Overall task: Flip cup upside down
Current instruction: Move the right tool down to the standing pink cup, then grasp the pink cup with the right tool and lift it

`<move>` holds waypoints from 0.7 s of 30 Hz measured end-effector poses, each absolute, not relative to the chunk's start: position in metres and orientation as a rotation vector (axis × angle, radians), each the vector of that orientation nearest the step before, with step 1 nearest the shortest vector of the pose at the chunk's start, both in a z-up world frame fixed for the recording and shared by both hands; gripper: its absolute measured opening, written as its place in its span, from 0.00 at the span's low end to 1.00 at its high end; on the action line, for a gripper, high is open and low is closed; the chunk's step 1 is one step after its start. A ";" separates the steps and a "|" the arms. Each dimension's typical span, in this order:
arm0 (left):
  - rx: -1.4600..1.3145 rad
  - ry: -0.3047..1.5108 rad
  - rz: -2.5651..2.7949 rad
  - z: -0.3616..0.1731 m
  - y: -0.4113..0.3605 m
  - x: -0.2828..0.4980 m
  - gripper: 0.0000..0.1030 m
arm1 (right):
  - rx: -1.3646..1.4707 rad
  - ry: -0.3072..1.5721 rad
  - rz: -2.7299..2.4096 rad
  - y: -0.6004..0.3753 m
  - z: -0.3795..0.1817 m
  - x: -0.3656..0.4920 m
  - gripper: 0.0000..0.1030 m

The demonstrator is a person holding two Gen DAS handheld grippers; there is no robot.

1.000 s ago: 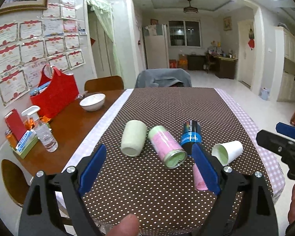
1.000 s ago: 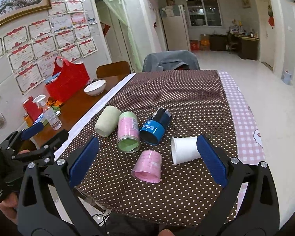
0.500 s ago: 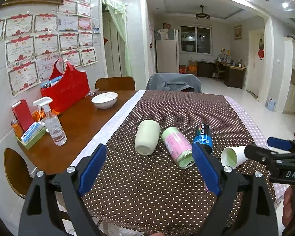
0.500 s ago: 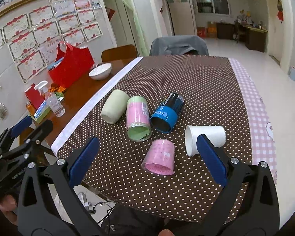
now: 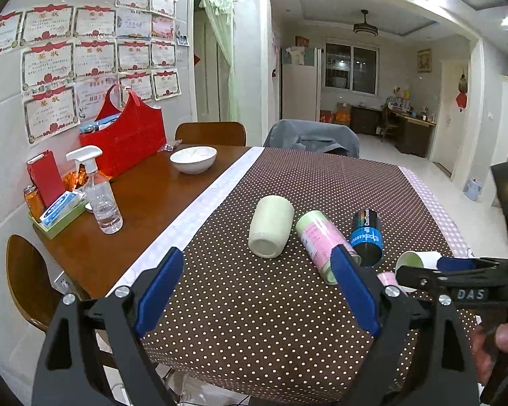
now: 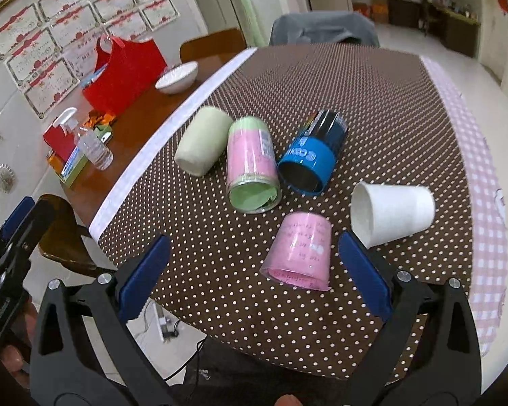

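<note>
Several cups lie on their sides on the dotted brown tablecloth: a pale green cup, a pink-and-green cup, a blue-and-black cup and a white paper cup. A pink cup stands upside down near the front edge. My right gripper is open and empty, just in front of the pink cup. My left gripper is open and empty, near the table's front edge, in front of the pale green cup.
On the bare wood at the left are a white bowl, a red bag, a spray bottle and a small tray of items. Chairs stand at the far end and at the left.
My right gripper has moved forward and tilted down over the cups, which now look closer. My left gripper has pulled back and risen a little. The cups have not moved.
</note>
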State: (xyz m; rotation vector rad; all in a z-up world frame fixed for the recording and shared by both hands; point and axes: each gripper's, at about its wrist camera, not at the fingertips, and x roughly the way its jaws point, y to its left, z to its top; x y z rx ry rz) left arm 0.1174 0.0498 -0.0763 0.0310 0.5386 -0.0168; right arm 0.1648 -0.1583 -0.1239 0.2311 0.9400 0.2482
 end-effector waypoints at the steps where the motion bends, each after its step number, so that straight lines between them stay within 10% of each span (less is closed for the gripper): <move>1: 0.030 0.540 -0.016 -0.077 0.050 0.117 0.85 | 0.235 0.955 0.249 -0.158 -0.127 0.168 0.94; 21: -0.019 0.592 -0.020 -0.096 0.065 0.124 0.85 | 0.226 1.232 0.225 -0.157 -0.181 0.230 0.94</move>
